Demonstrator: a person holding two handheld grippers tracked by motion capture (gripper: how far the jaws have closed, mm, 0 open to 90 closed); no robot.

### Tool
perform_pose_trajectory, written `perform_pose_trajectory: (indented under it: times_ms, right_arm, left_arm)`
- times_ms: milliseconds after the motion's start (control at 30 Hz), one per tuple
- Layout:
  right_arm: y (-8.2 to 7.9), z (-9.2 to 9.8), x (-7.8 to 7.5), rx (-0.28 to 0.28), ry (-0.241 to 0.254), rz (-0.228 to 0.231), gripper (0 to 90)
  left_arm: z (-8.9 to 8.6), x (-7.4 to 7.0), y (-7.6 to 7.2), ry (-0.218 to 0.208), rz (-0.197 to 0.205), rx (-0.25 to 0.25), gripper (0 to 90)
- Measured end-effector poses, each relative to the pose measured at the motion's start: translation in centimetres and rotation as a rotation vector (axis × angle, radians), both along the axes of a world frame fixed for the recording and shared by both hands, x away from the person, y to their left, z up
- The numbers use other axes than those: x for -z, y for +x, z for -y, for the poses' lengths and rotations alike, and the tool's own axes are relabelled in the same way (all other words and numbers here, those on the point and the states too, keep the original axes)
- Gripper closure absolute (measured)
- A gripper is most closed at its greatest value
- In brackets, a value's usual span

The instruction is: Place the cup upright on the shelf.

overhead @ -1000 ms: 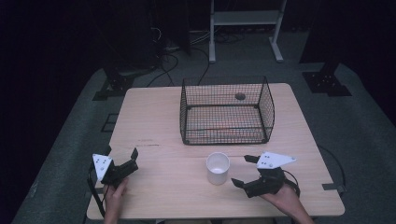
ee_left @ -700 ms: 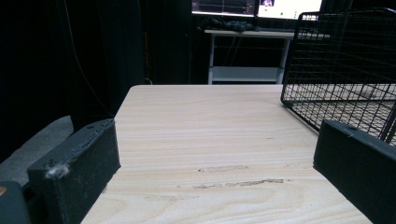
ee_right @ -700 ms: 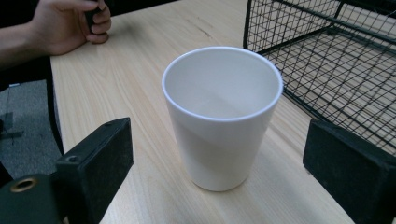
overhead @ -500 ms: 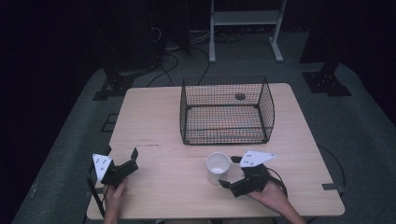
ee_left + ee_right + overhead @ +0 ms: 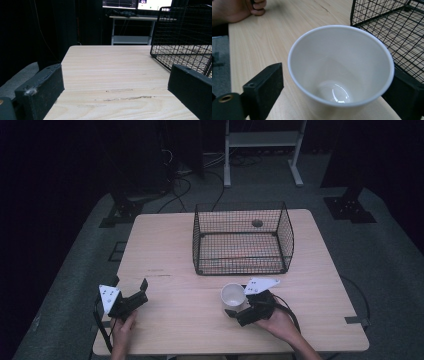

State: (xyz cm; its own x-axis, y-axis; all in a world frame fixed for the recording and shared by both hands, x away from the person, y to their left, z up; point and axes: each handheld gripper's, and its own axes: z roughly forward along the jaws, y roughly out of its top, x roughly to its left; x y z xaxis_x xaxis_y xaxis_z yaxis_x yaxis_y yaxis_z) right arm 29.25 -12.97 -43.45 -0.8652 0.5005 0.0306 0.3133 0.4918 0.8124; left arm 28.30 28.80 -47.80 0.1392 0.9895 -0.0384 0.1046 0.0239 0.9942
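A white empty cup (image 5: 232, 294) stands upright on the wooden table (image 5: 165, 250), just in front of the black wire basket (image 5: 286, 227). My right gripper (image 5: 237, 304) reaches in from the right with its jaws on either side of the cup. In the right gripper view the cup (image 5: 342, 72) sits between the wide jaws of my right gripper (image 5: 334, 85); a small gap shows at the left jaw, so it is open. My left gripper (image 5: 132, 289) rests near the table's front left, open and holding nothing; between the jaws of my left gripper (image 5: 116, 82) lies bare wood.
The wire basket (image 5: 185, 32) stands mid-table, its near wall close behind the cup (image 5: 387, 20). A person's hand (image 5: 237, 10) holds the left gripper. A white shelf frame (image 5: 262, 140) stands on the floor beyond the table. Bare wood lies between the grippers.
My right gripper has slid left toward the cup until its jaws flank it. The cup, the basket and my left gripper have stayed put.
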Motion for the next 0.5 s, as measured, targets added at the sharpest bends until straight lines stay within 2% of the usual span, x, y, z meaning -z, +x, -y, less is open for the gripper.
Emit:
perform_pose_trajectory:
  times_ms: [67,167,333,500]
  right_arm:
    - [0.1,0.0,-0.1,-0.009,0.011,0.003,18.8]
    - [0.4,0.0,-0.3,0.003,0.001,-0.005,19.0]
    - [0.8,0.4,-0.8,-0.004,0.051,-0.042,19.2]
    - [1.3,0.5,-1.9,-0.026,0.056,-0.046,19.2]
  left_arm:
    - [0.0,0.0,0.0,-0.001,0.0,-0.001,0.0]
    - [0.0,0.0,0.0,0.0,0.0,0.0,0.0]
    - [0.0,0.0,0.0,0.0,0.001,0.001,0.0]
    - [0.0,0.0,0.0,-0.002,0.001,0.0,0.0]
